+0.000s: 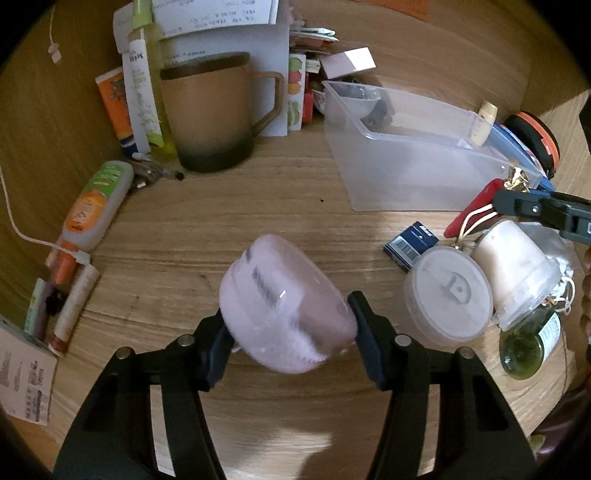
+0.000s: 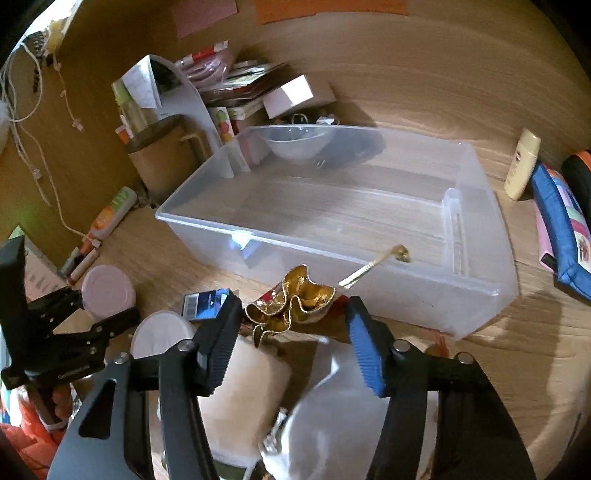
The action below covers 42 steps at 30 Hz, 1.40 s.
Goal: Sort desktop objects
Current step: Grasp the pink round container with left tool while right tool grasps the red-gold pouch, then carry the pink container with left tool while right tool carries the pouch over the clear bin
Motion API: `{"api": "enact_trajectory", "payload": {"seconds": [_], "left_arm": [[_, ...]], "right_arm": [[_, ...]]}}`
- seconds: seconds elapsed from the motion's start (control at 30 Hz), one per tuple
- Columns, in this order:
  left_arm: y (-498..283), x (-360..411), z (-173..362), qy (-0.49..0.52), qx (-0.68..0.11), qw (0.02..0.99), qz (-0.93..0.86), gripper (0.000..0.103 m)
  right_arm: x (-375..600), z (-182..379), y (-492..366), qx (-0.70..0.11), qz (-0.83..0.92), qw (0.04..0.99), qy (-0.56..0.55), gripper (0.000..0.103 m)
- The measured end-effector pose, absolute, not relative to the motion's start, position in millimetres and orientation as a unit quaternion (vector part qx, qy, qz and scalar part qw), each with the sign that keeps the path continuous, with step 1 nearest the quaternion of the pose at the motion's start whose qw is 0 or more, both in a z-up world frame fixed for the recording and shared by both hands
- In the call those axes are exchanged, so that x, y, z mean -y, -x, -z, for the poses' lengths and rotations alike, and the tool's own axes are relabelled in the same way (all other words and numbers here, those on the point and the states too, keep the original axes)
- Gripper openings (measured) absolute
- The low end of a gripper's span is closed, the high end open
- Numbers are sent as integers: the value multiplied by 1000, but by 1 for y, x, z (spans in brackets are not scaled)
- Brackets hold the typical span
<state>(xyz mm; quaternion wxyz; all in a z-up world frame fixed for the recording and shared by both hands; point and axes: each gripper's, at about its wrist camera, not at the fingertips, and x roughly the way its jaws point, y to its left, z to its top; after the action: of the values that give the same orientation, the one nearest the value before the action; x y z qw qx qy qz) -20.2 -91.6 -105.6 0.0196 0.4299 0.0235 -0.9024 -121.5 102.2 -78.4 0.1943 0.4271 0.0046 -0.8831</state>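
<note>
The wooden desk [image 1: 258, 206] lies under the jaws. In the left wrist view a white cord [image 1: 14, 221] runs far to their left. In the right wrist view a pink note [image 2: 205, 14] and an orange note [image 2: 332, 7] sit on the wooden wall [image 2: 406, 74], far ahead of the jaws.

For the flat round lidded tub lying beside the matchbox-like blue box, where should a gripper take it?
Grip the round tub across its side wall, coming from above: its broad lid faces up and it looks too wide elsewhere. The cream jar crowds its right, so set fingers front and back.
</note>
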Motion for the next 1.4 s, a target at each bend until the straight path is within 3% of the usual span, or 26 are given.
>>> {"api": "enact_trajectory", "payload": {"seconds": [0.23,0.4,1.03,1.4], "left_arm": [[20,99,97,-418,-23,14,908,58],[20,102,87,-407,-28,9,913,58],[31,101,16,-351,-24,-3,936,58],[66,83,-24,-328,-21,-27,944,58]], "right_arm": [[-98,69,113,-16,900,178,-398,34],[-100,56,103,-18,910,173,-376,28],[-147,-14,59,-3,947,151,-283,26],[-166,-23,63,3,954,143,-263,26]]}}
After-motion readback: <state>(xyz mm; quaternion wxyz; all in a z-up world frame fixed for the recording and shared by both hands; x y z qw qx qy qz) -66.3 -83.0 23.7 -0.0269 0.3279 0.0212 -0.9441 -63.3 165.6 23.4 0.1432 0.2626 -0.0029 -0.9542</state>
